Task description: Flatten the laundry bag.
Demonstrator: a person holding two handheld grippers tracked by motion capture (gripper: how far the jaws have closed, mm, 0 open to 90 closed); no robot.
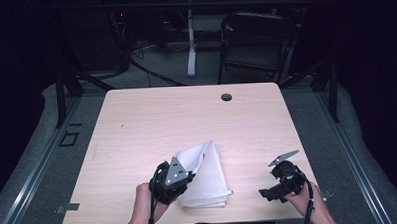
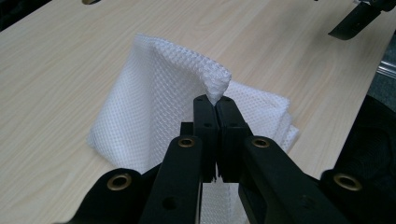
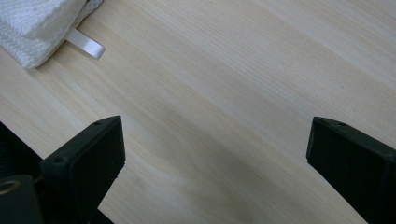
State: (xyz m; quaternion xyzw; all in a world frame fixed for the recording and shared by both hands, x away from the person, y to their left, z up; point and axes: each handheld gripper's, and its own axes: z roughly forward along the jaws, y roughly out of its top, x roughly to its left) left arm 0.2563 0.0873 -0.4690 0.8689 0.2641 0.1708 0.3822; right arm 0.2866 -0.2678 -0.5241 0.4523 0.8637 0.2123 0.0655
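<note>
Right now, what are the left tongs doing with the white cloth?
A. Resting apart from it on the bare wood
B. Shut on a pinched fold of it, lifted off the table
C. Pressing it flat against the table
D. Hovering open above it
B: in the left gripper view the left tongs are closed on a raised fold of the white cloth, while the right tongs stand open over the bare table.

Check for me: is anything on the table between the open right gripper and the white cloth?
Nothing visible. Bare table lies between the right gripper and the white cloth, whose corner the left gripper is pinching.
</note>
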